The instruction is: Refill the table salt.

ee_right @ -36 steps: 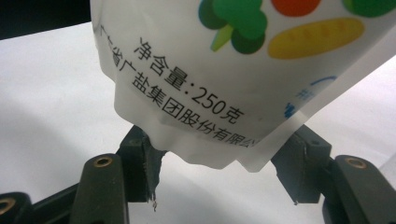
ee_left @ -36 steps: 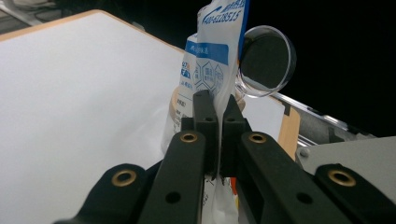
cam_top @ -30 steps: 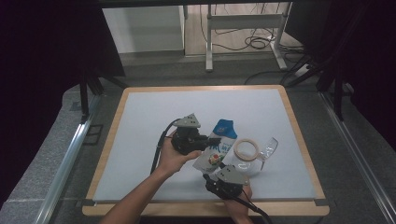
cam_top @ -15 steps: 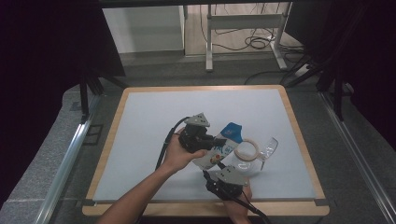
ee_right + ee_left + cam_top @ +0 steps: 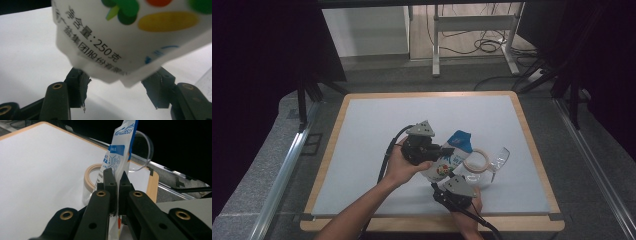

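Observation:
A white and blue printed pouch (image 5: 453, 156) hangs tilted above the white board (image 5: 377, 125). My left gripper (image 5: 448, 150) is shut on it, and in the left gripper view the jaws (image 5: 117, 173) pinch the pouch (image 5: 122, 142) flat by its edge. My right gripper (image 5: 444, 178) sits near the front edge, pointing up at the pouch's bottom. In the right gripper view its jaws (image 5: 118, 87) stand apart. The pouch's lower edge (image 5: 130, 37) hangs in front of their tips, and I see no pad pressing on it.
A tan ring (image 5: 476, 160) and a clear round container (image 5: 500, 159) lie just right of the pouch; both show behind it in the left gripper view, the ring (image 5: 89, 176) low and the container (image 5: 146, 147) high. The board has a wooden frame (image 5: 532, 145). Dark stands and cables lie beyond.
My left gripper has drifted slightly right with the pouch, closer to the tan ring. The right gripper has stayed in place.

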Tool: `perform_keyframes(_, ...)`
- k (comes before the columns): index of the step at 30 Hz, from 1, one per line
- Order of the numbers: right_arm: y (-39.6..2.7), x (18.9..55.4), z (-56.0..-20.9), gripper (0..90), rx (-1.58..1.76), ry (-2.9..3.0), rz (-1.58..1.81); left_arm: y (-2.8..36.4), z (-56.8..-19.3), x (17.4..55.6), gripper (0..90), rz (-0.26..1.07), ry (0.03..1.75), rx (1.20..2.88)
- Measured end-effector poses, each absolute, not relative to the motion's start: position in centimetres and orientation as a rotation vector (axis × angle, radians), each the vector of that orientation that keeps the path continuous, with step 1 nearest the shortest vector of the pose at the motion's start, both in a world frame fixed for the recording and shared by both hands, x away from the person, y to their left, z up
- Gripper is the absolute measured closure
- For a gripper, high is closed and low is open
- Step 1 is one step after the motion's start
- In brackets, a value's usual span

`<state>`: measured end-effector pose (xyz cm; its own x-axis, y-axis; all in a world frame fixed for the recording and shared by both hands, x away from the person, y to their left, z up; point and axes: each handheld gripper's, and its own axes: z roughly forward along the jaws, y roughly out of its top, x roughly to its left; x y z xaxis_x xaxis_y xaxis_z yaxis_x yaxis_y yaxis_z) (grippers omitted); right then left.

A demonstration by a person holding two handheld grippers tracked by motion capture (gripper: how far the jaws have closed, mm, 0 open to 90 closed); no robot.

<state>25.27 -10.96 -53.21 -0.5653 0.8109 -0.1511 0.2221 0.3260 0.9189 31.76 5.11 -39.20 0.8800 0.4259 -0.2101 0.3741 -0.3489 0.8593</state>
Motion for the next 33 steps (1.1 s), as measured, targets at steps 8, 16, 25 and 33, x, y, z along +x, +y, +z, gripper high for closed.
perform_keyframes(8,-10.6,24.8,-52.9,42.1,0.912,1.959,1.209,5.3,-39.2,31.8,90.0,0.068,0.601,1.958)
perform_keyframes(16,-10.6,25.2,-53.0,43.2,0.926,1.979,1.243,5.1,-39.3,32.4,90.0,0.055,0.629,1.957)
perform_keyframes(25,-10.6,25.4,-52.9,44.5,0.938,1.992,1.319,4.3,-39.0,32.8,90.0,0.062,0.633,1.98)
perform_keyframes(33,-10.9,25.5,-52.9,44.7,0.962,1.991,1.355,3.5,-39.0,33.4,90.0,0.042,0.634,1.998)
